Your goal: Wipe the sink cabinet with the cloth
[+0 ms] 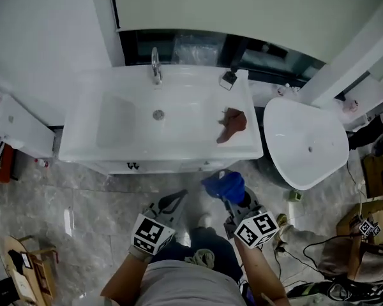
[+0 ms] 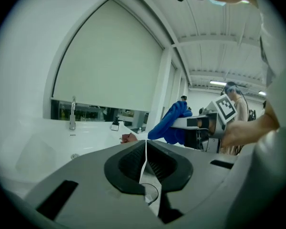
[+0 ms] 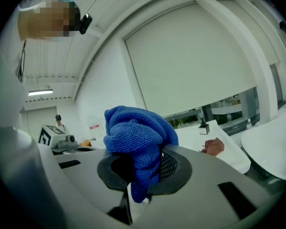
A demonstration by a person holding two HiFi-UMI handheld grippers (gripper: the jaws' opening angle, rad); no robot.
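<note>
A white sink cabinet [image 1: 179,155] with a basin and chrome tap [image 1: 156,65] stands ahead of me. My right gripper [image 1: 228,199] is shut on a bunched blue cloth [image 1: 225,185], held in the air just in front of the cabinet's right front corner. In the right gripper view the blue cloth [image 3: 138,137] bulges up out of the closed jaws. My left gripper [image 1: 175,201] is shut with nothing in it, level with the right one and short of the cabinet front. A brown rag [image 1: 233,125] lies on the cabinet top at the right.
A small soap dispenser [image 1: 228,79] sits at the back right of the top. A white oval tub [image 1: 306,142] stands right of the cabinet. A white unit [image 1: 19,127] stands at the left, with cables and boxes [image 1: 364,228] on the grey floor at the right.
</note>
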